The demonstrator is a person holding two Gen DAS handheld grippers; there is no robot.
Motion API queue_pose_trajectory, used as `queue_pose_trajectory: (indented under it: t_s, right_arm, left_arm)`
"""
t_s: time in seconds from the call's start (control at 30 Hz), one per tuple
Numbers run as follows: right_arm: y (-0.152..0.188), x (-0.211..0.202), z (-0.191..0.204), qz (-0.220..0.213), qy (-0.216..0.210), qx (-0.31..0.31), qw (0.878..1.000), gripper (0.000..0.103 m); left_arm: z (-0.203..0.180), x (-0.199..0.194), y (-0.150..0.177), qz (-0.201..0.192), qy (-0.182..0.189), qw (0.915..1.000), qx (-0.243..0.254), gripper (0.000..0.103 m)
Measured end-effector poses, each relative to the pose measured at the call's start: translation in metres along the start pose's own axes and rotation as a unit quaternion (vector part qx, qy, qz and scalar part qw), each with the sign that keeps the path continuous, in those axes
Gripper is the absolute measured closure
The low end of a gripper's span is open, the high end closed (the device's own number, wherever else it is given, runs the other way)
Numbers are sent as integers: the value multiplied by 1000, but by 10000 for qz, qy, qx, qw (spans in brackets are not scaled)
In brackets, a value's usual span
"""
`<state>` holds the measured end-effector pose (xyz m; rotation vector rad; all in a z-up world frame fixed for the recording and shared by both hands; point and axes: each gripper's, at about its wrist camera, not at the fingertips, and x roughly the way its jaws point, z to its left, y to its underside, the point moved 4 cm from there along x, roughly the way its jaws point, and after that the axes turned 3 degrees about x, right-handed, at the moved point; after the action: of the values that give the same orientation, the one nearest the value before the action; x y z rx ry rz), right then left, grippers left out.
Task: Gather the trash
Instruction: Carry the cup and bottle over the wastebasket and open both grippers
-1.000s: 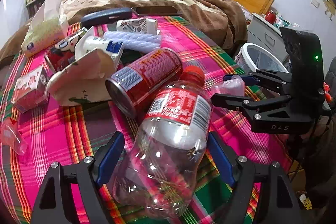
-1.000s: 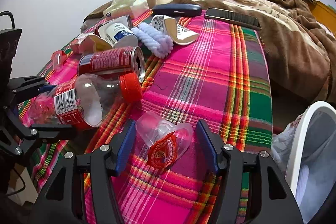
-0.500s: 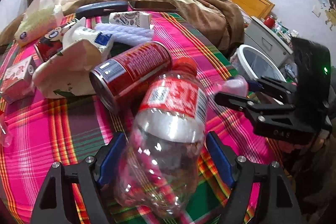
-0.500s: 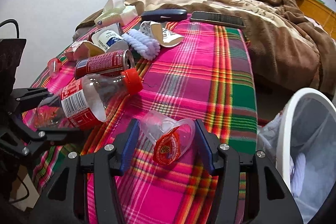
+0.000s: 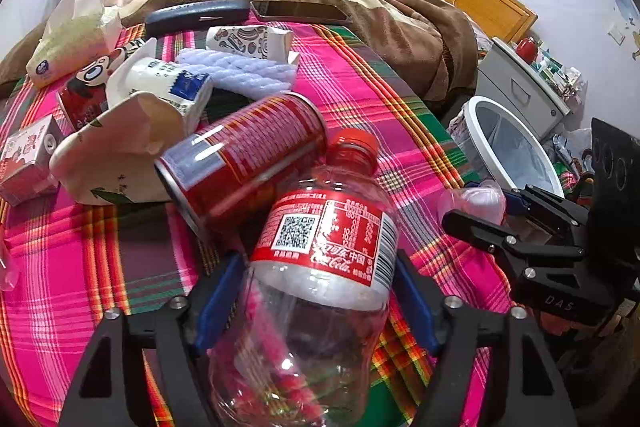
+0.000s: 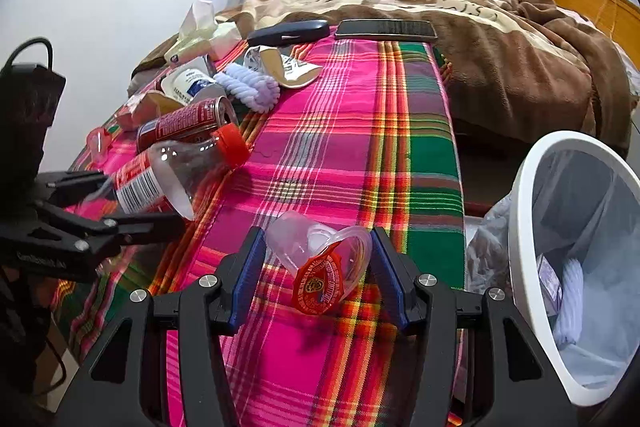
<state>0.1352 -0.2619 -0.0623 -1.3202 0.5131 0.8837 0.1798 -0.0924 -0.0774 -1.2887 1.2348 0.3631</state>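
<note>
Left wrist view: the left gripper (image 5: 316,303) is seen with its jaws closing around a clear plastic bottle (image 5: 316,275), whose body lies between the blue pads (image 5: 218,301); both pads appear to touch the bottle's sides. The red cap (image 5: 354,147) is pointed away from the camera and rests against a red can (image 5: 244,155) lying on the plaid cloth (image 5: 360,83). A crumpled paper bag (image 5: 116,151), a white cup (image 5: 168,87) and a small carton (image 5: 26,155) are scattered beyond. The white bin (image 5: 478,131) is placed off the cloth's right edge. Right wrist view: the right gripper (image 6: 316,283) is shown clamped on a small clear jelly cup (image 6: 320,259) with a peeled red lid (image 6: 316,287), held just above the cloth beside the bin (image 6: 520,227), which is lined with a bag and already contains some items. Two risks are judged likely. The thin, empty bottle may buckle or squirt out of the pads if it is squeezed near its rounded shoulder, and the can may be nudged and set rolling as the bottle is lifted. The slick, tapered jelly cup may slip free before the bin's opening is reached.
</note>
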Motion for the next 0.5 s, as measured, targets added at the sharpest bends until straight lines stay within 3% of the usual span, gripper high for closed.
queue_pose_trajectory:
  t_s: [0.03,0.13,0.5]
  right_arm:
    - [0,-1,-1,-26,3,50,10000,49]
    - [2,-4,-2,-84,-31,136,9999,49]
    - [1,-25,-13,-419,4,470,9980,49]
  left_arm:
    - [-3,0,1,5,-21,10000,54,37]
    - [-8,0,2,-35,-235,9996,123,37]
    - [-29,-19,3,-346,-290,9990,66,38]
